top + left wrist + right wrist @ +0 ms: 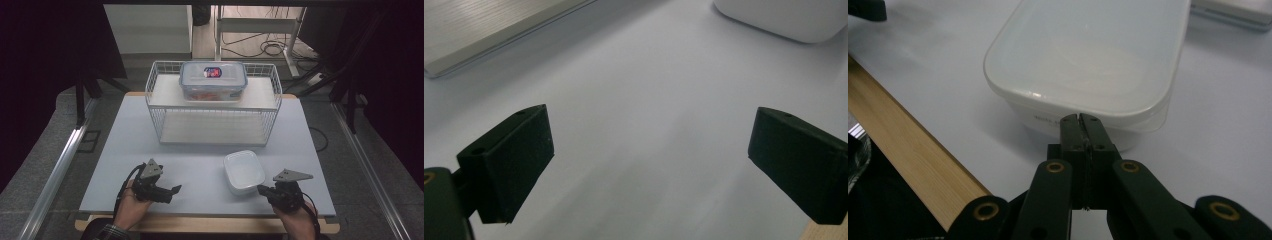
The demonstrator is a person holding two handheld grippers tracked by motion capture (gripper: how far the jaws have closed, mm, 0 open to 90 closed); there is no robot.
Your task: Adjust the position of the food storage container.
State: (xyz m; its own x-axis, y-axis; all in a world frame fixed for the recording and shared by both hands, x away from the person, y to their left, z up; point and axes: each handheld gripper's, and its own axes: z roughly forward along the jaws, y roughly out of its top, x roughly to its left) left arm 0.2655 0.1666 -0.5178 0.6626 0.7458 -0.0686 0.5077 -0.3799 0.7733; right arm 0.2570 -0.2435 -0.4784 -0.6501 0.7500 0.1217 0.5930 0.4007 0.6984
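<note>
The high view looks forward and down over the tabletop; both claw views sit close, sharing the white container.

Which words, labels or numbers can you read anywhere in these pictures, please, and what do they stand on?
No text can be read with certainty.
White container: a faint embossed line on its near wall, just above the shut right gripper; too blurred to read.
Lidded clear box in the wire basket: a red and blue sticker on its lid; too small to read.
Table: no markings visible.
</note>
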